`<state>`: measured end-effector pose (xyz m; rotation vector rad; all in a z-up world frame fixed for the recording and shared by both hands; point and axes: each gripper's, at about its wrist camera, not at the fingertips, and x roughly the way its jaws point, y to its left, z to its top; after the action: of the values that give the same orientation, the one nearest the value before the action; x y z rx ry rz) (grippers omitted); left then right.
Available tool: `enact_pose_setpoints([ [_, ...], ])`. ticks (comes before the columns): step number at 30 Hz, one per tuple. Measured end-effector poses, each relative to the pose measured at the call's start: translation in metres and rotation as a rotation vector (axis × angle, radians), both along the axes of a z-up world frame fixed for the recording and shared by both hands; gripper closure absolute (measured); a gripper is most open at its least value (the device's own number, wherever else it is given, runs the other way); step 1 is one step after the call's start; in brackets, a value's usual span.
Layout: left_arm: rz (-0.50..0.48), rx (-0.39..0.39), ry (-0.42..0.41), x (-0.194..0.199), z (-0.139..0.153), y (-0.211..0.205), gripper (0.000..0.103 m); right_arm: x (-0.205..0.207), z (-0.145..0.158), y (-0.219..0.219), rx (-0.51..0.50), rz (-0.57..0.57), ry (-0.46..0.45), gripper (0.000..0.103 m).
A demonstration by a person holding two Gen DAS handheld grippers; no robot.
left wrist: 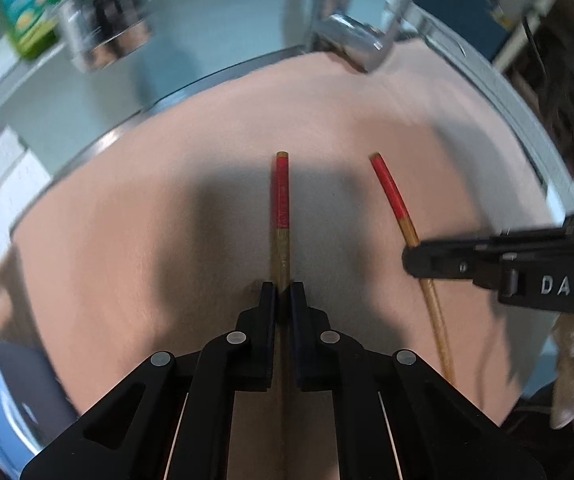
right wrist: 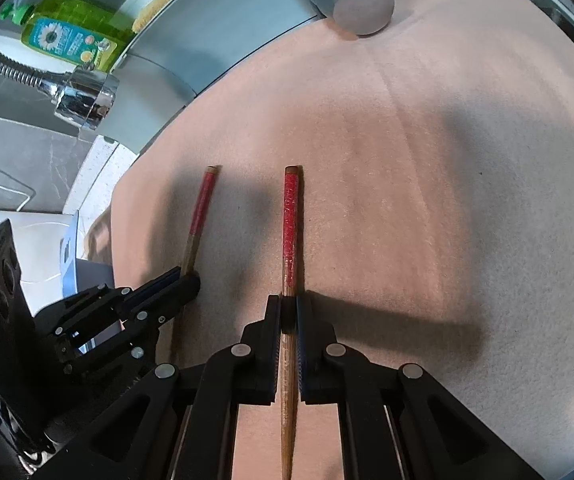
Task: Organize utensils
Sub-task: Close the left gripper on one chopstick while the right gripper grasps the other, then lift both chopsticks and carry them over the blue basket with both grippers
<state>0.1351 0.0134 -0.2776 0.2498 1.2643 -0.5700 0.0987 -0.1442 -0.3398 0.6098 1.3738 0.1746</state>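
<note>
Two wooden chopsticks with red ends lie over a peach cloth [left wrist: 127, 248]. In the left wrist view my left gripper [left wrist: 282, 290] is shut on the left chopstick [left wrist: 282, 196], whose shaft runs between the pads. To its right, my right gripper [left wrist: 409, 258] pinches the right chopstick [left wrist: 391, 190]. The right wrist view shows the right gripper [right wrist: 288, 304] shut on that chopstick [right wrist: 291, 216], pads pressed against its wooden shaft. Beside it at the left, the left gripper [right wrist: 191, 278] holds the other chopstick [right wrist: 201, 208]. Both red ends point away from me.
The peach cloth [right wrist: 447, 160] covers the counter beside a steel sink [right wrist: 223, 12]. A chrome spray head [right wrist: 83, 98] hangs over the sink; a green dish-soap bottle [right wrist: 67, 32] and a yellow sponge [right wrist: 163, 0] sit behind. A chrome tap [left wrist: 351, 38] stands at the cloth's far edge.
</note>
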Motion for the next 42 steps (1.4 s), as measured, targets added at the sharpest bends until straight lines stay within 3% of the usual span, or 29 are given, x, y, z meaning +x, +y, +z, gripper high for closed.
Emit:
enact_pose_setpoints([
  [7, 0.045, -0.033, -0.017, -0.004, -0.003, 0.007, 0.097, -0.001, 0.001, -0.003, 0.009, 0.001, -0.004, 0.097],
  [12, 0.015, 0.02, -0.047, -0.011, 0.001, -0.003, 0.097, -0.001, 0.005, -0.004, 0.011, -0.004, -0.014, 0.097],
  [17, 0.008, 0.014, -0.045, -0.012, 0.006, -0.005, 0.097, -0.001, 0.013, -0.008, 0.015, -0.008, -0.038, 0.097],
  [30, 0.041, -0.047, -0.119, -0.018, 0.045, 0.007, 0.097, 0.004, 0.041, 0.004, 0.055, 0.013, -0.097, 0.097],
  [42, 0.197, -0.102, -0.227, -0.039, 0.113, 0.096, 0.097, 0.022, 0.094, 0.084, 0.146, 0.159, -0.187, 0.097],
])
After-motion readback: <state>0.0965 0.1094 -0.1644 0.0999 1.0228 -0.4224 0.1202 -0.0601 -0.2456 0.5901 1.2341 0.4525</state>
